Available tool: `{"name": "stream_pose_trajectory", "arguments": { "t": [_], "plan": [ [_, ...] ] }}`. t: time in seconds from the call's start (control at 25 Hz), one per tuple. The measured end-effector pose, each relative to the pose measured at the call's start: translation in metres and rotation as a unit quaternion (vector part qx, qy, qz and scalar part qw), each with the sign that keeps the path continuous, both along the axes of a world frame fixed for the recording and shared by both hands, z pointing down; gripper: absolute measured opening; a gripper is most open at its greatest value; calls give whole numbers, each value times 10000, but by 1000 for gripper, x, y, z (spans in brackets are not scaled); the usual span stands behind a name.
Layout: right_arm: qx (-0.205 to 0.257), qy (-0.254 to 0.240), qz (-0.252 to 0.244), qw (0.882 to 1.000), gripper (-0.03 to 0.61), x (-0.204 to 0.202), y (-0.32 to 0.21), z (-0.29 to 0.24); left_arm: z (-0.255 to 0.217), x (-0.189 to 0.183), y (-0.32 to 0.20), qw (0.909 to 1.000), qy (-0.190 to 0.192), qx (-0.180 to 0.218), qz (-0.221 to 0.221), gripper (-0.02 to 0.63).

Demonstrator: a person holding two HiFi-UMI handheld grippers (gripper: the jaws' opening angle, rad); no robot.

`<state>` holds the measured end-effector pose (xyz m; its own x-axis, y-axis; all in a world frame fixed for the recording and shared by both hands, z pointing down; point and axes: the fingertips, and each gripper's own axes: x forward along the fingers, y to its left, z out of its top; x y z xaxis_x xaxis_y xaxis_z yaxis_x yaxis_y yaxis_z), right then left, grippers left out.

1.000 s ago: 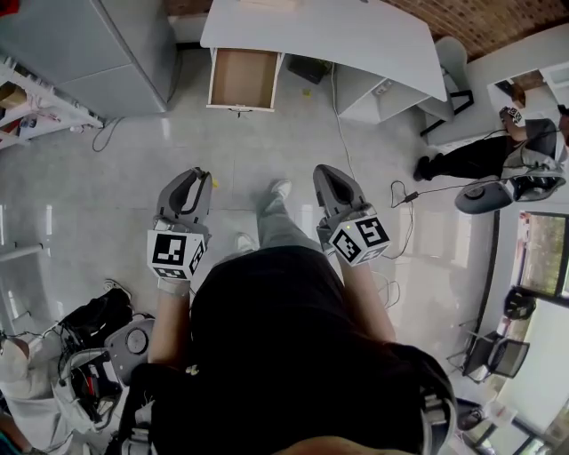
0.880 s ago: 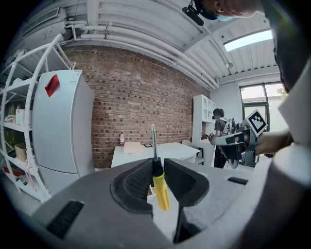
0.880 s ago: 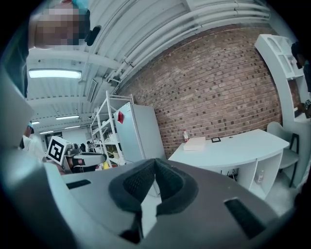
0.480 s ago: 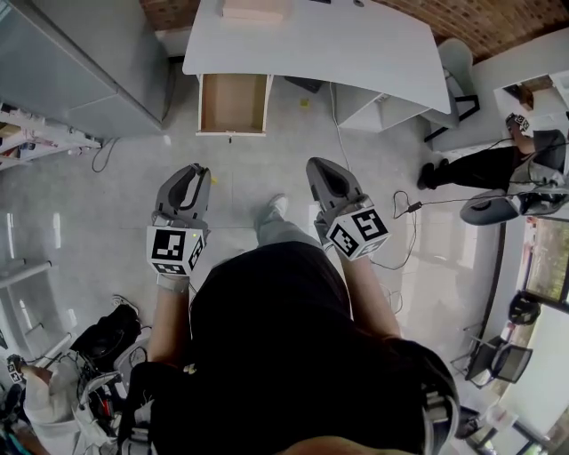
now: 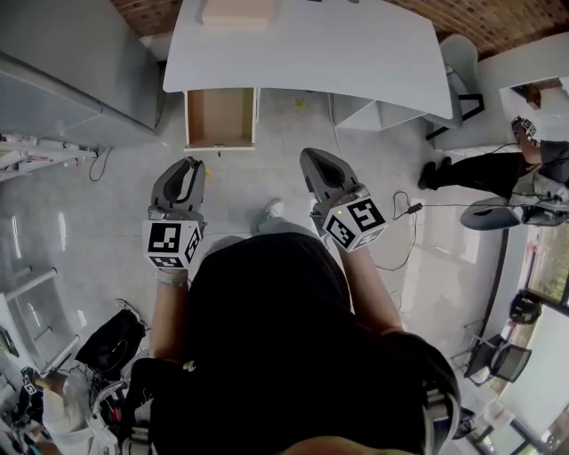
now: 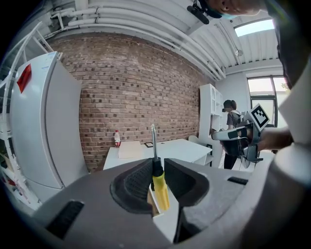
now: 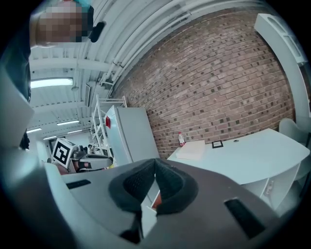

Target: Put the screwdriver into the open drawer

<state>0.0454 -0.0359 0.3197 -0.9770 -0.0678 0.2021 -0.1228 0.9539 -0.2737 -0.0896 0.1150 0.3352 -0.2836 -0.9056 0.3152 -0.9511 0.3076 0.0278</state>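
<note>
My left gripper (image 5: 188, 171) is shut on a screwdriver (image 6: 159, 187) with a yellow handle. Its black collar and metal shaft stick up out of the jaws in the left gripper view (image 6: 155, 168). The open drawer (image 5: 220, 118), brown inside and empty, juts from the left end of the white desk (image 5: 338, 49), just ahead of the left gripper across a strip of floor. My right gripper (image 5: 315, 162) hangs at the same height to the right; in its own view (image 7: 154, 168) the jaws meet with nothing between them.
A grey fridge (image 5: 71, 53) stands left of the desk, a wire rack (image 5: 36, 151) beside it. A flat box (image 5: 236, 11) lies on the desk. A cable (image 5: 404, 209) trails on the floor at right, near a seated person (image 5: 498, 164). Bags (image 5: 111, 333) lie behind left.
The desk and drawer have slid down and to the left in the head view and look nearer. Both grippers sit a little higher in the frame, the left still holding the screwdriver.
</note>
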Motion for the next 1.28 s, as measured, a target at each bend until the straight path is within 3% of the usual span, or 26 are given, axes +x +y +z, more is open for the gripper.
{"name": "stream_pose_trajectory", "arguments": {
  "t": [0.36, 0.64, 1.04, 1.28],
  "plan": [
    [-78, 71, 96, 9999, 11, -23, -28, 4, 13, -22, -46, 9995, 122, -153, 240, 78],
    [-164, 263, 400, 9987, 11, -55, -34, 17, 35, -54, -75, 9960, 239, -335, 796, 78],
    [-227, 511, 1133, 9920, 11, -85, -39, 34, 80, -94, -102, 9821, 365, -727, 1696, 78],
    [-274, 662, 1662, 9835, 11, -81, -41, 45, 112, -92, -117, 9647, 477, -975, 2398, 78]
  ]
}}
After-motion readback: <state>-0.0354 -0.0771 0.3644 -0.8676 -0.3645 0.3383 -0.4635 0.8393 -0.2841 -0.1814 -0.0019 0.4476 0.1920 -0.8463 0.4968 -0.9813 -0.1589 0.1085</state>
